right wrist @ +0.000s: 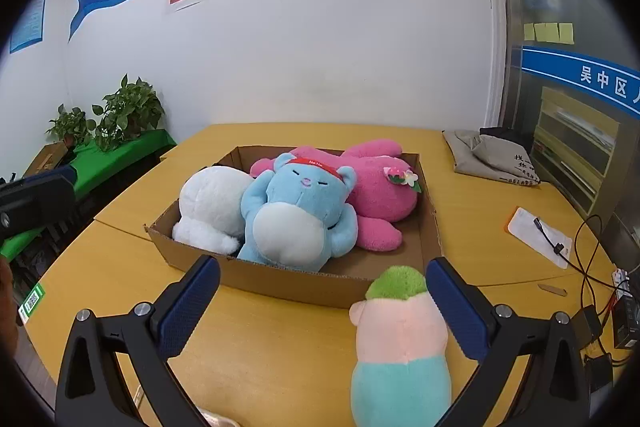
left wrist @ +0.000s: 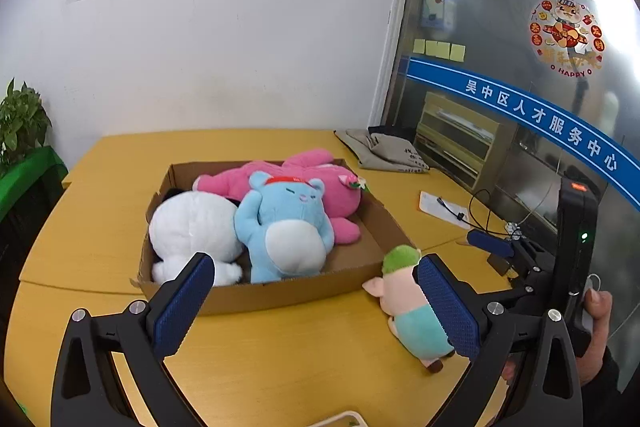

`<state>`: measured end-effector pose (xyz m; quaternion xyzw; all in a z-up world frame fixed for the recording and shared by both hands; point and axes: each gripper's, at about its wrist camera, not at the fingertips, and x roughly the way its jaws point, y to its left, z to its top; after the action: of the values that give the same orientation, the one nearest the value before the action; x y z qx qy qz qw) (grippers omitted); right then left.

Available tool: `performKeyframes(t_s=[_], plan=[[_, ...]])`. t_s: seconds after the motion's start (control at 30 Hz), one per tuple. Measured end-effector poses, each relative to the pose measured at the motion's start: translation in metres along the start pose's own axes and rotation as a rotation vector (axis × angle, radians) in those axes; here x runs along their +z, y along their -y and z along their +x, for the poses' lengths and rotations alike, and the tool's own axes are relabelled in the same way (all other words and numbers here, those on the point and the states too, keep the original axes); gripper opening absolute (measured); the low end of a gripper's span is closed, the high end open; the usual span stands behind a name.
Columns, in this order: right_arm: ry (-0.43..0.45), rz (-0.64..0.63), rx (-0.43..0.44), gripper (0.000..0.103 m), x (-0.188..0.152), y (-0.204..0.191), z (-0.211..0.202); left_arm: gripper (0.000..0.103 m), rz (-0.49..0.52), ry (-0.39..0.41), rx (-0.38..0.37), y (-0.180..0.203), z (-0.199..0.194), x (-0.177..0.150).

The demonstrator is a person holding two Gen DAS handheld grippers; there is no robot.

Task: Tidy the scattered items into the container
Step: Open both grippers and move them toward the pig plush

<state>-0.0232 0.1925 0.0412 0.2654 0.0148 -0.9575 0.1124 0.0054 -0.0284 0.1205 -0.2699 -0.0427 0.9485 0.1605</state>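
A shallow cardboard box [left wrist: 280,293] [right wrist: 304,283] on the yellow table holds a white plush [left wrist: 196,227] [right wrist: 214,203], a blue plush [left wrist: 286,223] [right wrist: 300,215] and a pink plush [left wrist: 312,175] [right wrist: 376,191]. A small pig plush with green hair and a teal body [left wrist: 408,303] [right wrist: 400,347] lies on the table outside the box's near right corner. My left gripper [left wrist: 316,295] is open and empty, its right finger beside the pig. My right gripper [right wrist: 324,299] is open and empty, the pig just inside its right finger. The right gripper also shows in the left wrist view [left wrist: 520,255].
A grey cloth bag [left wrist: 384,151] [right wrist: 492,155] lies at the table's back right. A white packet with a black cable [left wrist: 444,209] [right wrist: 540,239] lies at the right, more cables and a power strip [right wrist: 620,279] beyond. Potted plants [right wrist: 112,119] stand left.
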Motion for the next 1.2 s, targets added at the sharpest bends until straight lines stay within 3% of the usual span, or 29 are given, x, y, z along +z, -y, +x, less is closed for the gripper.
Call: performKeyframes(t_s=[0.4,0.83,1.2], plan=[[-0.017,-0.015,-0.011,0.103,-0.008,-0.003,-0.005,0.103,-0.015,-0.037,0.033,-0.002,0.008,-0.017],[-0.035,-0.015,-0.019,0.103,-0.01,-0.001,0.002,0.103,-0.038,-0.06,0.02,-0.01,0.026,-0.017],[-0.07,0.034,-0.027,0.103,-0.022,0.033,0.013,0.103,-0.04,-0.133,-0.063,0.011,0.07,-0.013]])
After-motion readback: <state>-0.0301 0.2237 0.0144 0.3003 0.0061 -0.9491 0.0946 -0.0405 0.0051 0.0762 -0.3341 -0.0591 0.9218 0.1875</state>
